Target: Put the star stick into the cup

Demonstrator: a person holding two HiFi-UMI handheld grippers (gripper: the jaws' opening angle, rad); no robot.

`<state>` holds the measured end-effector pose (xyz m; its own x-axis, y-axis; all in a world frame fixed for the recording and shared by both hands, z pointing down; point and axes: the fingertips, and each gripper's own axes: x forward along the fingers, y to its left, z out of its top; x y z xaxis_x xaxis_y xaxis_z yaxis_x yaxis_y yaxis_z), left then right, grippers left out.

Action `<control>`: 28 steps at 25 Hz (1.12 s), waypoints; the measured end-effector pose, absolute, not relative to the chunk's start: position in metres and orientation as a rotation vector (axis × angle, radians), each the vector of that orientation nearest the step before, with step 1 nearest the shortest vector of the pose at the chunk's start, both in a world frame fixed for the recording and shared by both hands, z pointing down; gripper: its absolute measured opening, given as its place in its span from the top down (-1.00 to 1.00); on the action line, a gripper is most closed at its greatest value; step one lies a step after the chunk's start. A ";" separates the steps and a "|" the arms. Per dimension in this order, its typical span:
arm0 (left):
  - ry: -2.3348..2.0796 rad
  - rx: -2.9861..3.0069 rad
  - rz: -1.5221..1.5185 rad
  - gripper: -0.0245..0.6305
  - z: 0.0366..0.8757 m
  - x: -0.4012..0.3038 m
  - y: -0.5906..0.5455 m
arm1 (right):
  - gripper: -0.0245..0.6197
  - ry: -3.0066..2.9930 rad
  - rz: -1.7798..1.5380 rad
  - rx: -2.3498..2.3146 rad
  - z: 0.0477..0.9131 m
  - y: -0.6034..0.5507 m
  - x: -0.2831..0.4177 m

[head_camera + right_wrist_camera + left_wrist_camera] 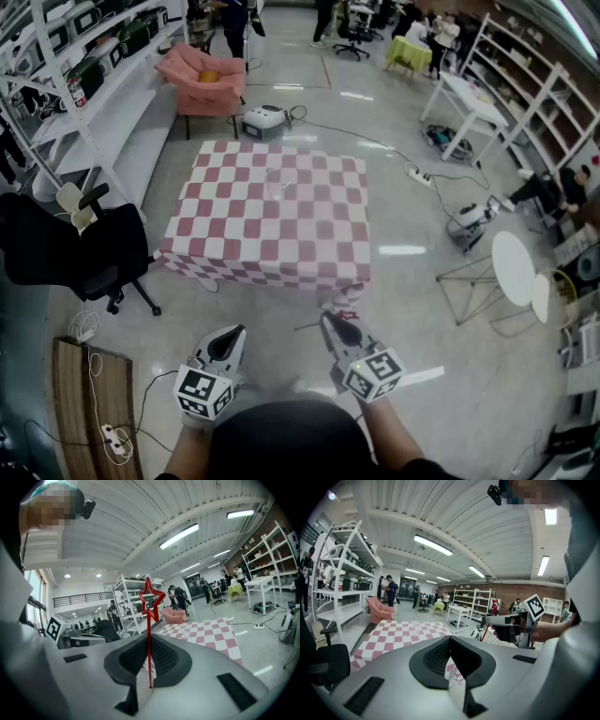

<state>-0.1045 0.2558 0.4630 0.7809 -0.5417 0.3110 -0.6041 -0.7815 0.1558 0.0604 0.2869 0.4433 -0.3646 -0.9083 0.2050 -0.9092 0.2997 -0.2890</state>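
Observation:
The red star stick (150, 620) stands upright between the jaws of my right gripper (150, 644), which is shut on its thin stem; the star outline (151, 603) rises above the jaws. In the head view my right gripper (335, 323) is low at centre right, just short of the near edge of the pink-and-white checkered table (234, 244). A clear cup (277, 185), faint, stands near the table's middle. Beside it my left gripper (228, 339) is shut with nothing in it. The left gripper view shows its jaws (450, 641) together and the right gripper (511, 625) off to the right.
A black office chair (75, 253) stands left of the table, and a pink armchair (202, 80) behind it. White shelving runs along both sides. A round white table (514, 267) and floor cables lie to the right. A wooden board (80, 394) lies at lower left.

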 end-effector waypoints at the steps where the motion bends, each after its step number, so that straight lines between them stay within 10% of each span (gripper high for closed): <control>1: -0.894 2.725 0.361 0.80 0.462 -0.106 0.259 | 0.85 -2.530 0.568 1.772 0.444 0.291 0.059; 28: -0.807 2.778 0.189 0.80 0.447 -0.235 0.167 | 0.84 -2.422 0.459 1.946 0.421 0.215 -0.035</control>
<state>-0.2348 0.1666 0.4472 0.8388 -0.5103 0.1899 -0.5416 -0.8178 0.1947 -0.0351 0.2148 0.4209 -0.2324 -0.9555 0.1819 -0.9558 0.1897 -0.2248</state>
